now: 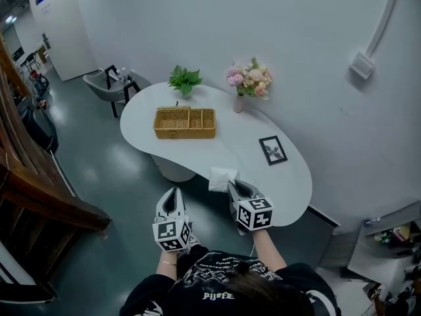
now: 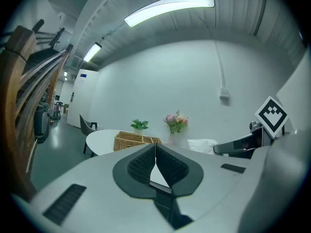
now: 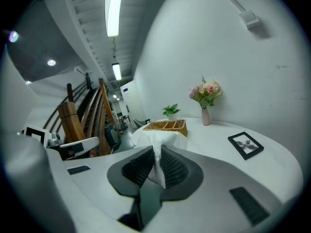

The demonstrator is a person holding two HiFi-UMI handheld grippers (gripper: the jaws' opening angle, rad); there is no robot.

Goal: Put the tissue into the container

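A white tissue (image 1: 222, 178) hangs over the near edge of the white table (image 1: 289, 176), pinched in my right gripper (image 1: 232, 185). In the right gripper view the tissue (image 3: 156, 154) runs up between the two dark pads and fans out above them. The container, a wicker basket (image 1: 184, 122) with compartments, stands farther back on the table, well beyond the tissue. My left gripper (image 1: 173, 192) hovers over the floor to the left of the right one, off the table edge. Its jaws meet at the tips, with nothing between them.
Behind the basket stand a green plant (image 1: 184, 79) and a vase of flowers (image 1: 248, 81). A black picture frame (image 1: 272, 149) lies flat at the table's right. A grey chair (image 1: 105, 84) sits at the far left, a wooden staircase (image 1: 33, 183) along the left.
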